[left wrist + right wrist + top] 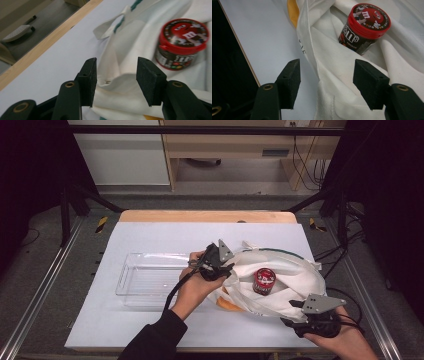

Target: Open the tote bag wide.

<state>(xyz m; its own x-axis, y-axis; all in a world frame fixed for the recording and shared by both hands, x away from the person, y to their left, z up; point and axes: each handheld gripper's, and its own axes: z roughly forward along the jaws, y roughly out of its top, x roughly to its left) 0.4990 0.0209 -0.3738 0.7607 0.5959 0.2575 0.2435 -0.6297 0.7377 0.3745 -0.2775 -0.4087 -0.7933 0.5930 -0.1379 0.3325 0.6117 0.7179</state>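
Observation:
A white cloth bag [292, 275] with a green-trimmed strap lies crumpled on the right half of the white tabletop. A red-lidded M&M's tub [263, 281] [181, 43] [364, 27] sits upright in the bag's open mouth. My left gripper [220, 267] [116, 80] stands open at the bag's left edge, its jaws straddling a fold of cloth. My right gripper [305, 317] [325, 85] is open too, at the bag's near right edge, with a seam of the bag between its jaws. Something orange [230, 304] [291, 12] peeks from under the bag.
A clear plastic bin [150, 279] lies left of the bag, beside the left hand. The table's wooden far edge [207, 216] and a black frame bar run behind. Metal rails flank the table on both sides.

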